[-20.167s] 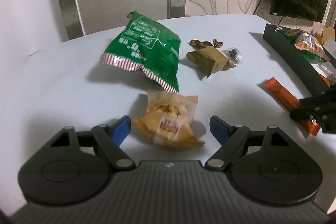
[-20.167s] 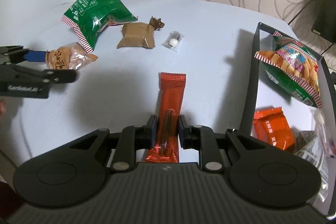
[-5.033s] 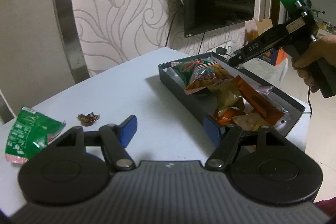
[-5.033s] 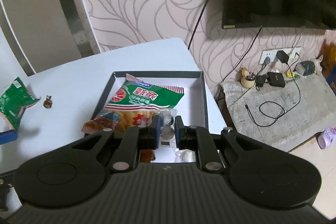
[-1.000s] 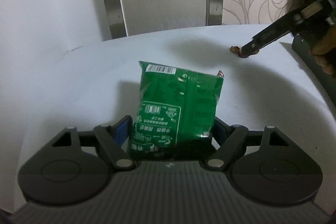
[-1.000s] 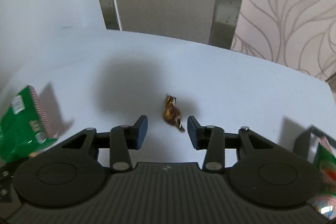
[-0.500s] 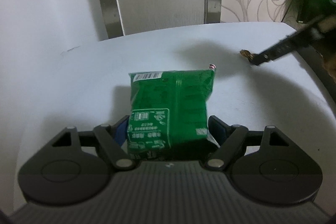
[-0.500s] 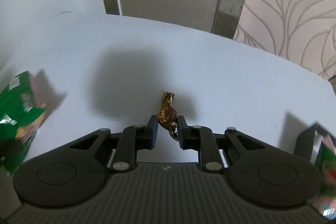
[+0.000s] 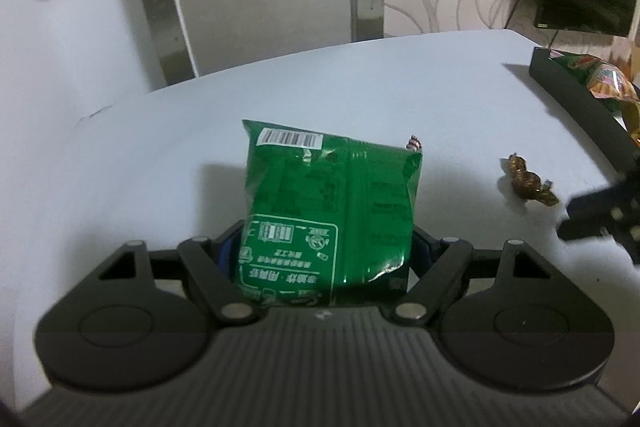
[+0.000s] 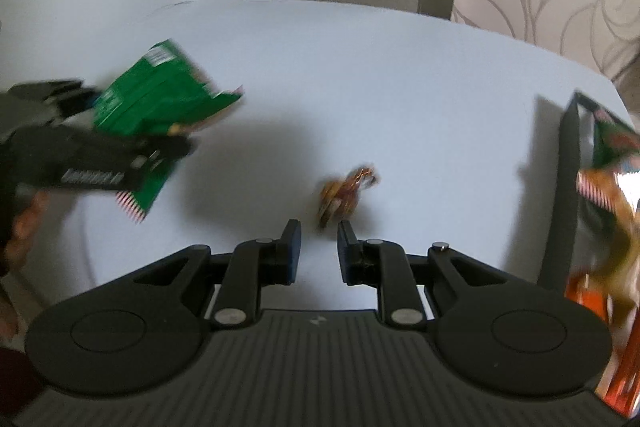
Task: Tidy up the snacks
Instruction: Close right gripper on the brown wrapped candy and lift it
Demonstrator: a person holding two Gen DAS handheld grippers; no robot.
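Carrying the green snack bag (image 9: 332,211) clamped in the left gripper (image 9: 326,251) toward the far-right tray (image 9: 580,99), while the right gripper (image 10: 319,241), jaws narrowly parted and empty, must likely regrasp the wrapped candy (image 10: 344,193) just beyond its tips.

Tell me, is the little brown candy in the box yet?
No. The brown candy lies on the white table, outside the black box.

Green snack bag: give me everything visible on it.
The green snack bag is a glossy foil-look pouch, creased, with a white barcode at its far end and white printed panels on the back. A red-and-white striped seam edge shows. It is clamped at its near end in the left gripper jaws, held above the white table, far end pointing away. Nothing else touches it.
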